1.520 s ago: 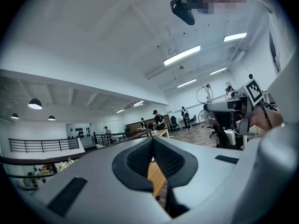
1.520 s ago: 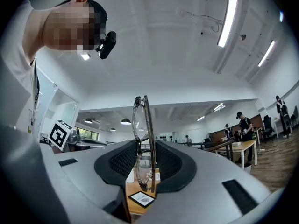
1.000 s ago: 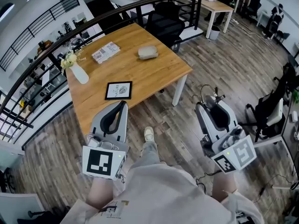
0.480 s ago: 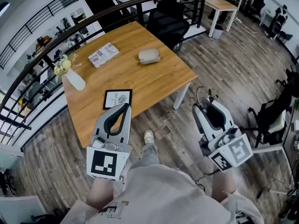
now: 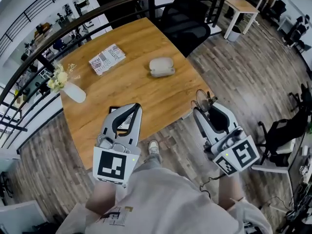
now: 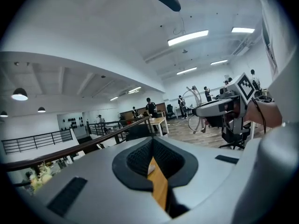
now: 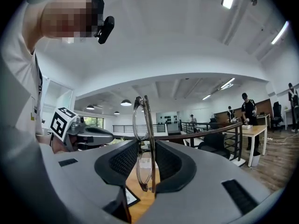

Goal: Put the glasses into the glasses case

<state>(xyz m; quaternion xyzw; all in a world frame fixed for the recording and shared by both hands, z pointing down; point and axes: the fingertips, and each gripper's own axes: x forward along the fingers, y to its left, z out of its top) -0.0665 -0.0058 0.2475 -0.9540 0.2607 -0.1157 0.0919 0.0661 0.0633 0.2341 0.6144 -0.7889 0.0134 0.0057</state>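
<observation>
I've brought both grippers up to the table (image 5: 146, 89) edge: right gripper (image 5: 204, 108) clamping the folded glasses (image 5: 201, 98), left gripper (image 5: 135, 107) closed and empty, glasses case (image 5: 162, 66) mid-table, unopened.

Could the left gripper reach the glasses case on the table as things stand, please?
Probably yes: the left gripper is empty and only bare tabletop lies between it and the glasses case.

- Table (image 5: 141, 89): honey-brown wood grain.
- Glasses case (image 5: 162, 66): pale grey-beige.
- Glasses (image 7: 141, 125): clear, faintly smoky frame.
- Left gripper (image 5: 135, 106) and right gripper (image 5: 204, 107): light grey shells, black textured pads, black-and-white square markers.
- Booklet (image 5: 107, 59): black-and-white print.
- Vase (image 5: 74, 92): white, with pale yellow flowers.
- Floor (image 5: 234, 82): grey-brown planks.
</observation>
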